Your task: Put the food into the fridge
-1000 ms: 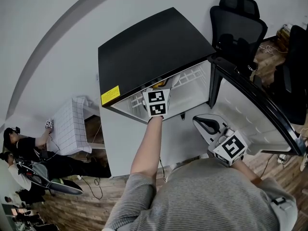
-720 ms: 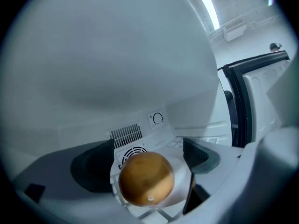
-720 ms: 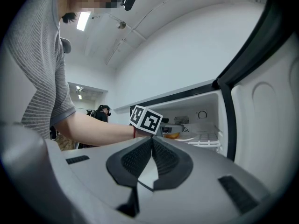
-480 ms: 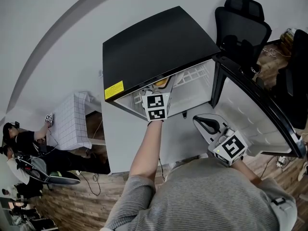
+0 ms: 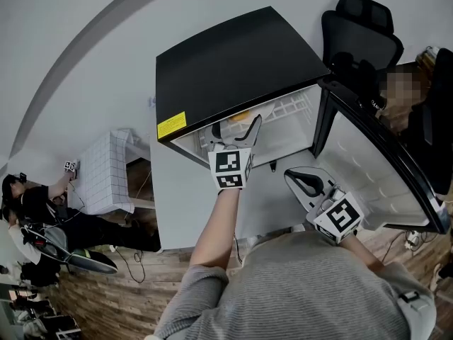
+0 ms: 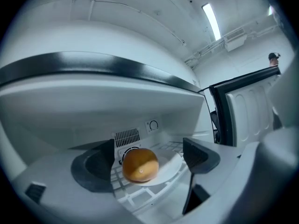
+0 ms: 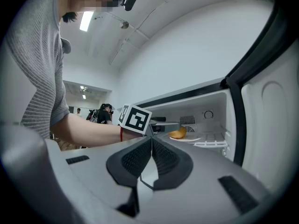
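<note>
Your left gripper [image 6: 148, 157] gapes wide before the bun [image 6: 139, 166] on its plate [image 6: 173, 168] inside the fridge [image 5: 233, 62]; your right gripper [image 7: 150, 146] is pinched closed, empty.

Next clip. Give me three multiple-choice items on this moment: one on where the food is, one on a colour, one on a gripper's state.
1. Where is the bun?
A. on a plate on the fridge shelf
B. on the floor
C. on the office chair

2. What colour is the fridge's top?
A. white
B. black
C. red

3. How do the right gripper's jaws stand?
A. wide apart
B. shut on the bun
C. together, with nothing between

Key: 1 A, the left gripper view shows it on the white plate inside; 2 B, the head view shows a black top; 3 C, the right gripper view shows them touching.
</note>
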### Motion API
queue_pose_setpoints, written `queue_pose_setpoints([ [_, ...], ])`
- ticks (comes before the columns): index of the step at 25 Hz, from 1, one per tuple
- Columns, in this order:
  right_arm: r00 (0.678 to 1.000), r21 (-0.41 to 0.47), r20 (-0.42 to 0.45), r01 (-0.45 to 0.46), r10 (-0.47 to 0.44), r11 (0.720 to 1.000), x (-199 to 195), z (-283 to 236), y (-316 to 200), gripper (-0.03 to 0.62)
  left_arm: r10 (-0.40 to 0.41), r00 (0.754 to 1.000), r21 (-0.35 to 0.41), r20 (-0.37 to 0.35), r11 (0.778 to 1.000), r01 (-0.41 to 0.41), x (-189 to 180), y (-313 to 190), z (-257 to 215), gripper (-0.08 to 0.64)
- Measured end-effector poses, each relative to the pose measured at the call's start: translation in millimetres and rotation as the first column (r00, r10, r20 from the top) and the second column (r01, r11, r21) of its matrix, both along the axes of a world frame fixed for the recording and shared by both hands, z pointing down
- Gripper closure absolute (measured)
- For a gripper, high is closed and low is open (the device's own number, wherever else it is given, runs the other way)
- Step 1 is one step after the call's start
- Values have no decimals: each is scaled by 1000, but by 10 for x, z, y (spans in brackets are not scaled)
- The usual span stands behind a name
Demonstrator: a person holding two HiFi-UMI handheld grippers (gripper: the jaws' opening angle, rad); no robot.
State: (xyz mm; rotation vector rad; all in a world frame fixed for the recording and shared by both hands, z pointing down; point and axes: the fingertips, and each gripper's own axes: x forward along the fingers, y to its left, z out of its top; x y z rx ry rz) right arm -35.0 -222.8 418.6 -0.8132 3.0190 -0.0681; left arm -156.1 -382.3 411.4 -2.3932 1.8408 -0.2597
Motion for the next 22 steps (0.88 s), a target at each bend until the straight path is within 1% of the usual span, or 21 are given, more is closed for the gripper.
queue_pose_setpoints([
  [8,1000,-5,-17,7,-7,1000,-15,33,35,579,5,998,30,-55,1000,-4,-3,284,-90,113],
  [12,1000,3,-6,9,-9,1000,-42,0,47,578,20,997,39,-73,999,-17,17,391,-125,124],
  [13,1000,0,-2,8,-8,1000,-48,-6,48,578,25,997,40,-74,999,-22,26,417,-132,139],
  [16,1000,-1,6,10,-10,1000,-68,-12,54,579,43,996,42,-79,998,-40,54,499,-148,227],
  [19,1000,-1,1,13,-13,1000,-83,-2,61,578,59,994,38,-89,998,-55,78,576,-159,294],
  [22,1000,-4,-4,12,-12,1000,-86,7,62,578,83,991,33,-104,996,-80,112,638,-161,414],
])
